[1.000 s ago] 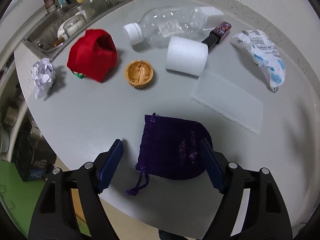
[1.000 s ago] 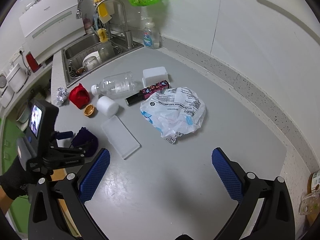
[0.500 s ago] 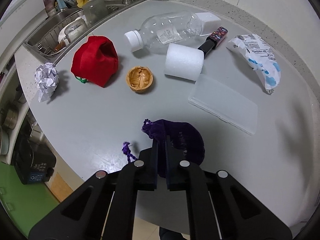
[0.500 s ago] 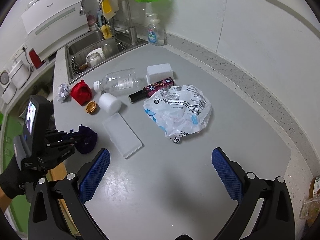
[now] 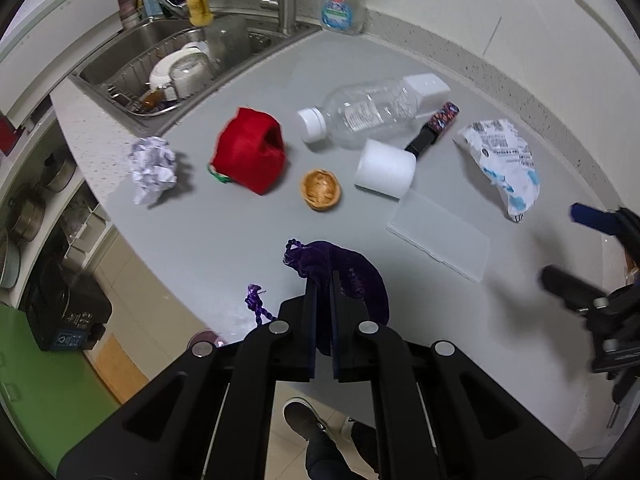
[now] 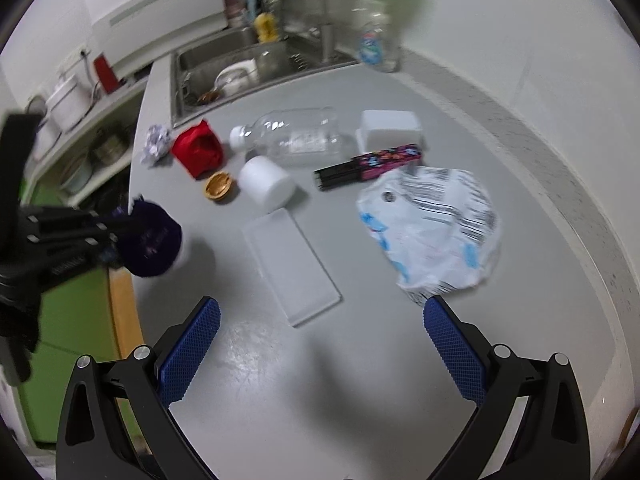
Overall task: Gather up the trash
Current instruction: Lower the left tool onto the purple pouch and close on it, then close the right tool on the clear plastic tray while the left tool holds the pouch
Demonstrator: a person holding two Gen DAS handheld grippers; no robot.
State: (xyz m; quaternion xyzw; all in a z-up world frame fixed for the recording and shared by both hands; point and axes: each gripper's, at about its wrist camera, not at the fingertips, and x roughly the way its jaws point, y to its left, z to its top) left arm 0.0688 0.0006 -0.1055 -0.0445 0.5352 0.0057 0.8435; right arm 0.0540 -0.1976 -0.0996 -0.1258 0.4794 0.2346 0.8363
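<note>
My left gripper [image 5: 323, 276] is shut on a purple velvet pouch [image 5: 360, 284] and holds it just above the grey counter's [image 5: 224, 236] near edge; its drawstring [image 5: 258, 306] dangles. The right wrist view shows the same pouch [image 6: 154, 240] raised at the left. My right gripper [image 6: 320, 312] hangs open over bare counter, with a crumpled plastic bag [image 6: 436, 228] just beyond its right finger and a clear flat lid [image 6: 292, 264] ahead. Also on the counter lie crumpled paper [image 5: 154, 168], a red pouch [image 5: 250, 156], a walnut shell [image 5: 321, 190], a white roll [image 5: 386, 168] and a clear bottle [image 5: 360, 114].
A sink [image 5: 132, 64] with dishes sits at the back left, and a soap bottle [image 5: 343, 8] stands by the wall. A white box [image 5: 428, 86] and a dark patterned tube [image 5: 434, 126] lie behind the bottle. The counter drops off at the left; a person's shoe [image 5: 304, 420] shows below.
The left jaws closed on the purple pouch and lifted it off the counter. The right gripper sank closer to the counter, nearer the plastic bag and the lid, still open.
</note>
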